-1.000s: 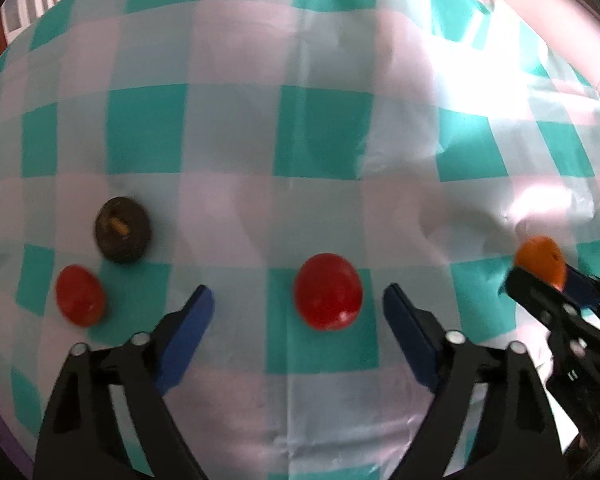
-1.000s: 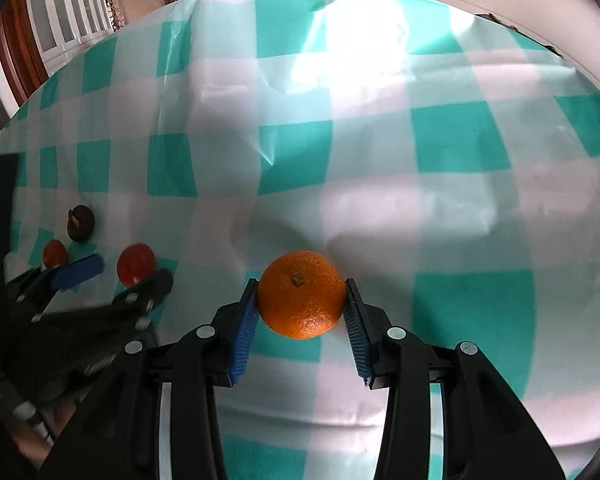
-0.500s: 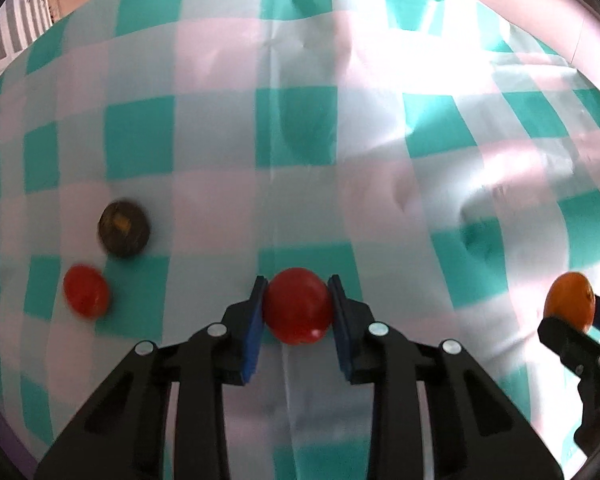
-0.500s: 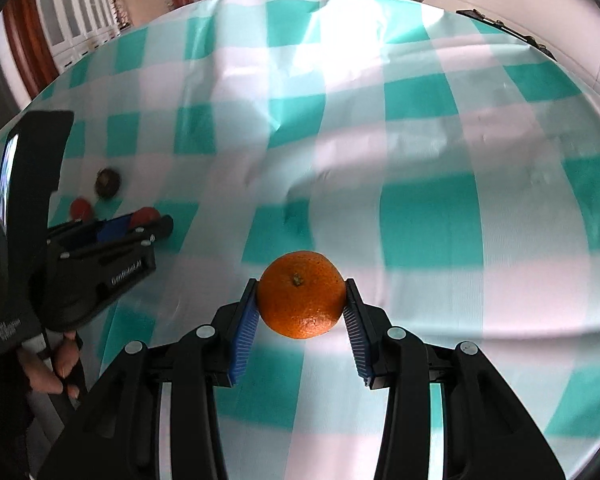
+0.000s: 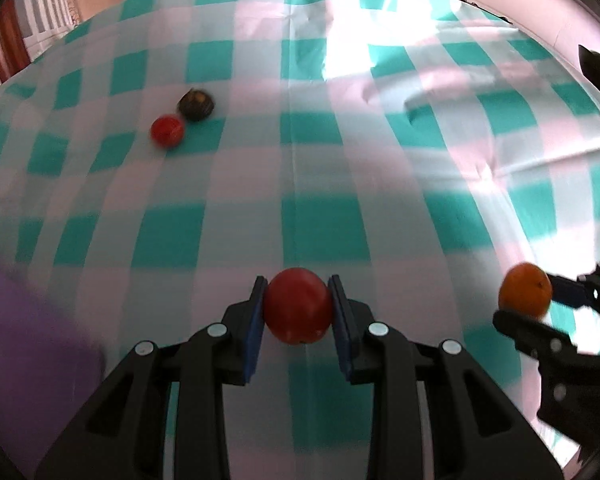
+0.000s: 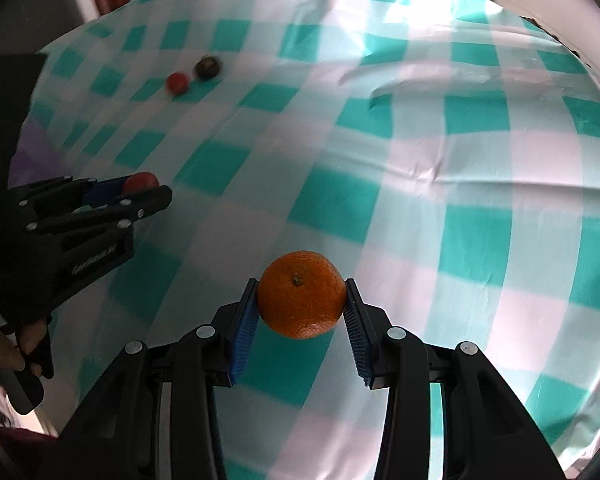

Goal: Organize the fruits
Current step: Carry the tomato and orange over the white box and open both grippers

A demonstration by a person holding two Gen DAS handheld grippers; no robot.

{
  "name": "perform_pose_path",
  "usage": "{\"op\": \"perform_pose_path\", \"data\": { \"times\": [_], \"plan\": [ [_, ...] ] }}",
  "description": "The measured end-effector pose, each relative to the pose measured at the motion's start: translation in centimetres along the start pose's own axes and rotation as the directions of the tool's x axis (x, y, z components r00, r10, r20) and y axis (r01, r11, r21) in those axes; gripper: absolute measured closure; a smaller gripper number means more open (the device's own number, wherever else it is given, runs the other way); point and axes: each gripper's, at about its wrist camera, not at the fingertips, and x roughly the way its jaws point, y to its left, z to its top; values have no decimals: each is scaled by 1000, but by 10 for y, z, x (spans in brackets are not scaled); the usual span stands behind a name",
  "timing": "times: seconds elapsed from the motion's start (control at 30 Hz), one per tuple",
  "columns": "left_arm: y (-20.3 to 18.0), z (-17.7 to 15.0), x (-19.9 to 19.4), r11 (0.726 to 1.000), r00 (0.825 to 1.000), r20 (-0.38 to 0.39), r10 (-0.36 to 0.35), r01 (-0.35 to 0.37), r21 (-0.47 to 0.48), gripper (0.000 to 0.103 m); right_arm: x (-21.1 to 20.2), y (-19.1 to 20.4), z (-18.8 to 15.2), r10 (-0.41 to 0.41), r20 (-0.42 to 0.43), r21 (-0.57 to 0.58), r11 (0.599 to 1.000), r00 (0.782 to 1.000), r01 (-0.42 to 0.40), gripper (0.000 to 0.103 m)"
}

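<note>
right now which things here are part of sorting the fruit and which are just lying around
Part of the job:
- red tomato held in the left gripper
- orange held in the right gripper
- small red fruit on the cloth
- dark round fruit beside it

Just there:
- checked tablecloth
- purple object at the left edge

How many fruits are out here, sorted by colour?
Red: 2, one held in the left tool, the red fruit, and one lying on the cloth
Orange: 1, the orange held in the right tool
Dark brown: 1, lying beside the loose red one
Total: 4
</note>
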Motion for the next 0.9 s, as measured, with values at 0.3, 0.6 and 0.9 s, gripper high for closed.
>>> {"op": "perform_pose_path", "data": {
  "times": [0.3, 0.6, 0.9],
  "plan": [
    [3, -98, -92, 997, 999, 20, 38, -37, -72, 72, -35, 29, -30, 90, -7, -123, 988, 996, -90, 62],
    [28, -131, -169, 977, 984, 111, 136, -114, -180, 72, -79, 66, -28, 209, 34, -240, 951, 977, -195, 62],
    [95, -153, -250, 911, 950, 171, 261, -184, -368, 72, -121, 132, -3, 365, 81, -367, 876, 928, -313, 62]
  ]
}}
